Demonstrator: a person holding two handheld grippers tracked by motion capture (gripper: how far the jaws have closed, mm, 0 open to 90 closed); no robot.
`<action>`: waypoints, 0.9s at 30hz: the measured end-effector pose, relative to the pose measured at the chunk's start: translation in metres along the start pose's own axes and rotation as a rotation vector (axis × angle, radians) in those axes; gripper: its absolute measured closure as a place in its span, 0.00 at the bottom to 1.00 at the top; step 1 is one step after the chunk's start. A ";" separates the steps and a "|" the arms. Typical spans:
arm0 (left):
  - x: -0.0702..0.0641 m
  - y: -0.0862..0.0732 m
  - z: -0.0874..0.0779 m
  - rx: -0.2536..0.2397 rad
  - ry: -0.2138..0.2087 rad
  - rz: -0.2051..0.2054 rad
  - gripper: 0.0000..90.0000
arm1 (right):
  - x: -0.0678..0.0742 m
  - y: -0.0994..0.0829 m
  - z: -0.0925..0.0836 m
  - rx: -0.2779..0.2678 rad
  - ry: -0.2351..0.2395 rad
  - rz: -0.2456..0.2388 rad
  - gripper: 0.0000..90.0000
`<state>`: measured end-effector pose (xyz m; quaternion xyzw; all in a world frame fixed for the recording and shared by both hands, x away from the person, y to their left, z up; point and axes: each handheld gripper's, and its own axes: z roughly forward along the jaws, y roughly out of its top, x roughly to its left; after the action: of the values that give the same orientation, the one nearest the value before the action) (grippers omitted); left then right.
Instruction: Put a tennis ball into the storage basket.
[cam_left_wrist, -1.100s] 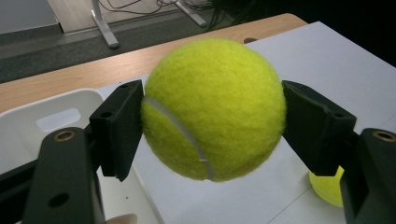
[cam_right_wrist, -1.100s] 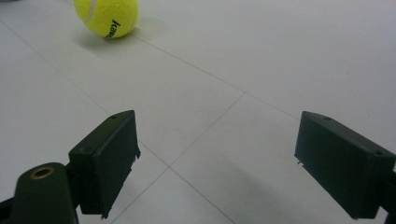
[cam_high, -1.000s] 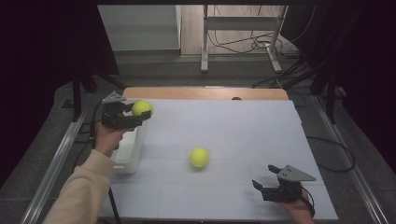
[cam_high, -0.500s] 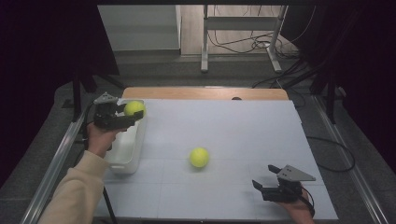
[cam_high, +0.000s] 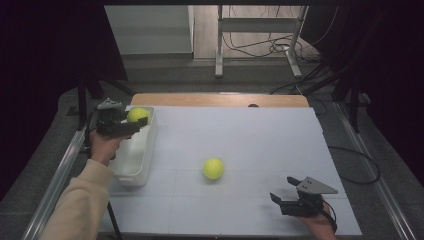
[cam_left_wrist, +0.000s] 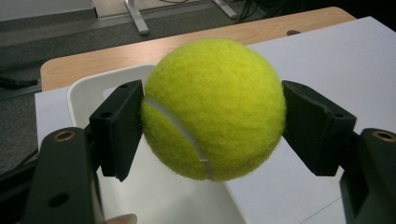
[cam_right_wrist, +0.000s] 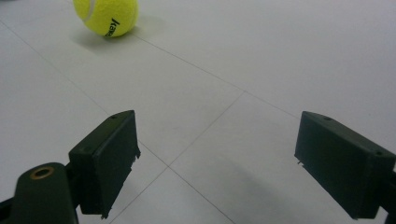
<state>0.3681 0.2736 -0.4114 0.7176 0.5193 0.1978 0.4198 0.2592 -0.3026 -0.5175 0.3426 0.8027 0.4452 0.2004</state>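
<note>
room: dark at both sides, lit in the middle | floor (cam_high: 200, 75): grey | table (cam_high: 260, 135): white top, wooden edge at the far side | metal frame legs (cam_high: 220, 45) beyond (cables (cam_high: 260, 47) lying between them) | rails (cam_high: 60, 170) flank the table

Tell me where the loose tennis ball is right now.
In the high view the loose tennis ball lies on the white table near the middle, between the white bin at left and the right tool at lower right.
</note>
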 end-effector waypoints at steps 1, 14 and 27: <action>0.001 0.000 0.002 0.004 0.005 -0.003 0.29 | 0.000 0.000 0.000 0.000 0.000 0.001 0.15; 0.012 0.005 0.021 0.039 0.052 -0.032 0.29 | -0.001 0.000 0.000 -0.003 0.005 0.002 0.15; 0.020 0.009 0.039 0.089 0.103 -0.048 0.29 | -0.001 0.000 0.000 -0.004 0.007 0.002 0.15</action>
<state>0.4088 0.2755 -0.4297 0.7120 0.5653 0.2010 0.3649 0.2598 -0.3032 -0.5180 0.3416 0.8022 0.4480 0.1978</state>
